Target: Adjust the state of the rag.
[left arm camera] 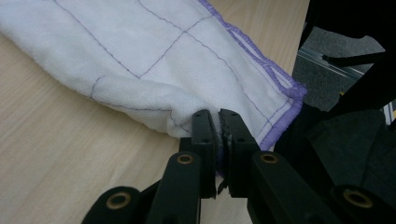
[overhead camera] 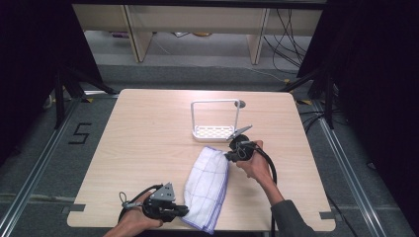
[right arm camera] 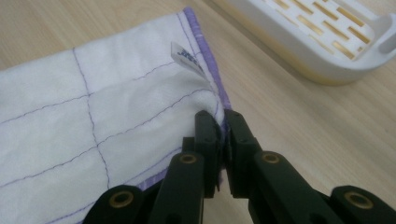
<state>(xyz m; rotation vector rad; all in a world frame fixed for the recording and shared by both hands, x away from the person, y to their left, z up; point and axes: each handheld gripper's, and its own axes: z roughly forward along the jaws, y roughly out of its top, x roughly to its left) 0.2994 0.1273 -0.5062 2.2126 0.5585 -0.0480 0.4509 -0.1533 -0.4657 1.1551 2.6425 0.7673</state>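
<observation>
High view | wooden table [overhead camera: 148, 148], grey floor [overhead camera: 44, 163] | left tongs [overhead camera: 184, 211], right tongs [overhead camera: 228, 157] both clamped on cloth [overhead camera: 206, 185]

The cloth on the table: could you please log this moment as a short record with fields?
cloth: white with purple edging, lying folded on the table
left gripper: jaws shut on the cloth's near end
right gripper: jaws shut on the cloth's far edge
label: small tag near the right gripper's hold
rack: white, with a handle, beyond the cloth, apart from it
</observation>
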